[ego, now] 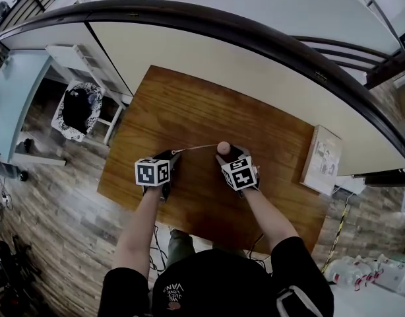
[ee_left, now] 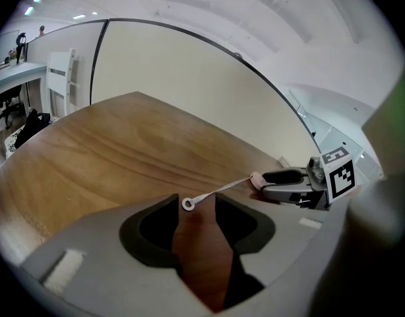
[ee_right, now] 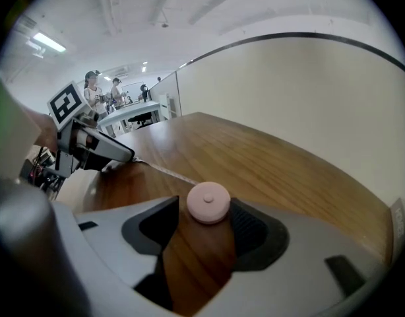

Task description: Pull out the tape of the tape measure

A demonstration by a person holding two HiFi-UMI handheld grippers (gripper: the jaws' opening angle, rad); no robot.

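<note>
Right gripper (ee_right: pixel 204 207) clamps small round pink tape measure (ee_right: pixel 208 202) on brown wooden table (ego: pixel 189 111). Thin white tape (ee_left: pixel 219 191) runs to 9 o'clock; metal ring (ee_left: pixel 188 204) sits unpinched between left gripper (ee_left: pixel 196 202) parted jaws. We should pinch ring squarely, pull level.

There is one wooden table (ego: pixel 189 104), and near its front edge are two grippers, one left gripper (ego: pixel 172 154) and one right gripper (ego: pixel 227 152). Between the two there is one pink tape measure (ego: pixel 223 148) with one thin tape (ego: pixel 196 148) running out of it, ending in one small ring (ee_left: pixel 188 203). One flat box (ego: pixel 323 158) lies at the table's right edge, and one white chair (ego: pixel 77 109) stands on the floor beyond its left edge.
</note>
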